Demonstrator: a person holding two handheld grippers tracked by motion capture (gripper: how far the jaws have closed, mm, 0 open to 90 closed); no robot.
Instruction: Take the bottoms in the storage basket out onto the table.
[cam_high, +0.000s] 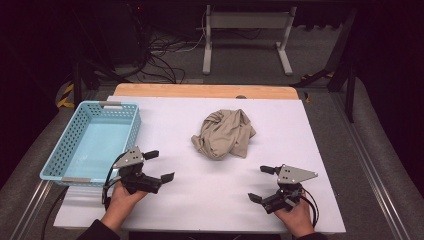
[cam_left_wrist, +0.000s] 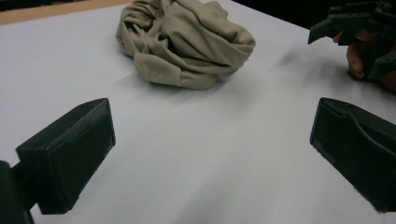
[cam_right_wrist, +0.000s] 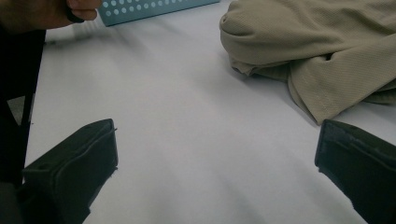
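Left gripper, held low at about 7 o'clock on the white table, stands with its jaws spread wide and nothing between them; in the left gripper view they frame bare table. Right gripper, at about 5 o'clock, is likewise spread and empty; in the right gripper view its jaws frame bare table with fabric just ahead.

The beige cloth lies crumpled slightly beyond the table's centre, apart from both grippers, toward 1 o'clock from the left one and 11 o'clock from the right one. The blue perforated basket stands empty along the table's 9 o'clock edge, close beside the left gripper.

Orientation: the heap is roughly round, so any long axis is weak. It appears to run from 1 o'clock, where a knotted fold rises, down to 7 o'clock, where a hemmed edge lies flat on the table. No clear front or back can be told.

Risks, as judgement: a pinch on a single outer fold would probably lift one layer only, letting the rest unfurl and drag. Two grips on the same fold could bunch the heap tighter. A low approach could push the cloth across the smooth surface rather than catch it. The trailing cable could snag the basket rim.
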